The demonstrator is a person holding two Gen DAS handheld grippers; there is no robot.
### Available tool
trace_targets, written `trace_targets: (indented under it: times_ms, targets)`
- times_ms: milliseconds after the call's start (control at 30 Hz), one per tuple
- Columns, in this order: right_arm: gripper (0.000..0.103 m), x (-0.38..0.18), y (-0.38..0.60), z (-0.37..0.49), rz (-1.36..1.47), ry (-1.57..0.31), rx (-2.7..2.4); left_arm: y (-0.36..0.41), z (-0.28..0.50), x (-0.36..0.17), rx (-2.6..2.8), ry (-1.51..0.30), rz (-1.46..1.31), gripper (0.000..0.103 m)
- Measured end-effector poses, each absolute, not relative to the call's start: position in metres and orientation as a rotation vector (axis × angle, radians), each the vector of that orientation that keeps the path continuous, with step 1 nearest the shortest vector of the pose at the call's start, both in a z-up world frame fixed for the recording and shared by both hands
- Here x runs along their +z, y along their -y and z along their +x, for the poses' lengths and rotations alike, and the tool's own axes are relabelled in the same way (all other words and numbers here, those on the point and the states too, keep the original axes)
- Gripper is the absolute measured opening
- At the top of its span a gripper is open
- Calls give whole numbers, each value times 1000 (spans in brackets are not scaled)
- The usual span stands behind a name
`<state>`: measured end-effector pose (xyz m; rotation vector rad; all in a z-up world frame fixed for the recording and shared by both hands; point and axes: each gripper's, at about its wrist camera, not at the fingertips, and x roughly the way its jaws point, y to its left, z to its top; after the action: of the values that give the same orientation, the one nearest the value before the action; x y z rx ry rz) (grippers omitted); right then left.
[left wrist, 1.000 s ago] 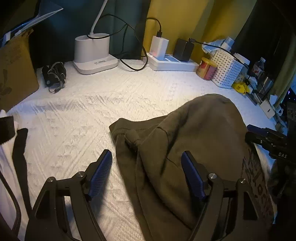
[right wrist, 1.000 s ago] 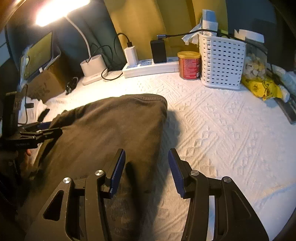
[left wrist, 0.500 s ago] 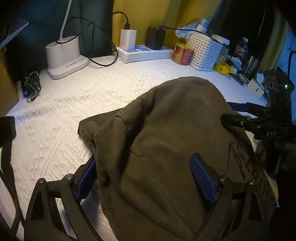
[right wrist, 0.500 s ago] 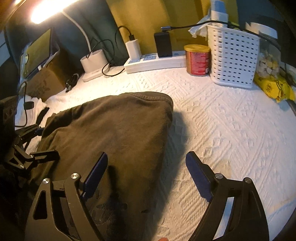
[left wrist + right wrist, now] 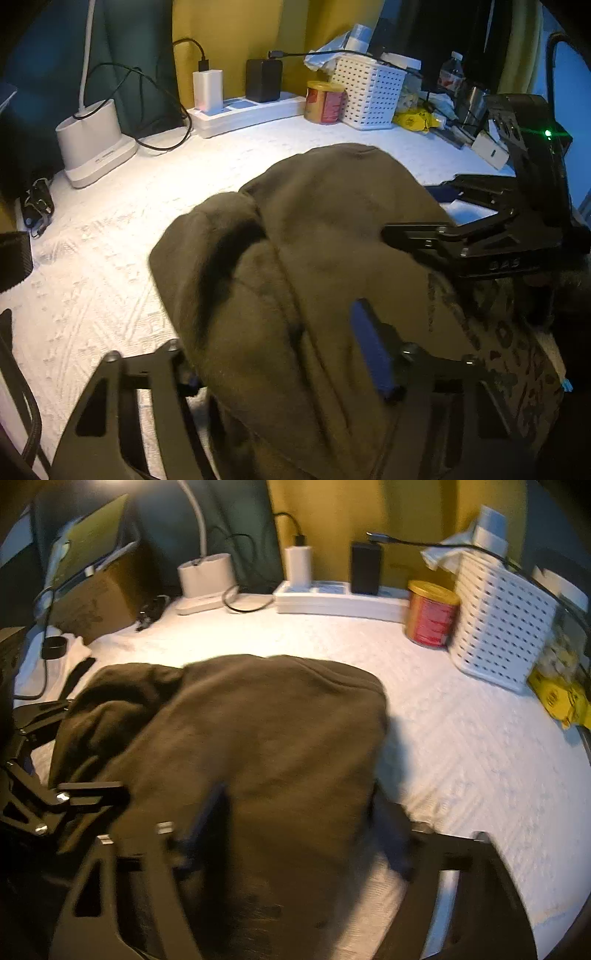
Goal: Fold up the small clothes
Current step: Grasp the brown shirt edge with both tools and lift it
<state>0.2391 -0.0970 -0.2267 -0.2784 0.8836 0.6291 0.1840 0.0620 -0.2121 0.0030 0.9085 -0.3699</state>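
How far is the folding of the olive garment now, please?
Done: the garment lies doubled on the white cloth, its left part bunched. In hand: the left tool and right tool, both open, straddle its near edge. Left: grip, fold again and flatten.

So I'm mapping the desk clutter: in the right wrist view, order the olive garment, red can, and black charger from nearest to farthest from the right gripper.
1. Olive garment, between the right gripper fingers.
2. Red can, far right, beside the white basket.
3. Black charger, at the back on the power strip.
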Motion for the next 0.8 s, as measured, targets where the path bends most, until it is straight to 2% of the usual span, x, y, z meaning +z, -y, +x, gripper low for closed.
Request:
trace_targets:
  times_ms: [67,100,133,267,367,800]
  targets:
    - [56,-226,95,238,-284,-879,636,-60,183,-212,-373,-905,7,54]
    - [53,-226,94,237,-283,-879,644,-60,183,-211,-382,-904,3,44]
    - [48,-226,94,236,-282,-878,655,-60,183,-211,-394,-904,-9,41]
    - [33,-225,90,231,-285,-876,677,-58,182,-210,-404,-903,-26,30]
    - [27,-224,88,228,-291,-874,682,-55,181,-210,-400,-902,-27,28]
    - [21,-222,92,220,-270,-872,685,-47,173,-209,-387,-896,-28,25]
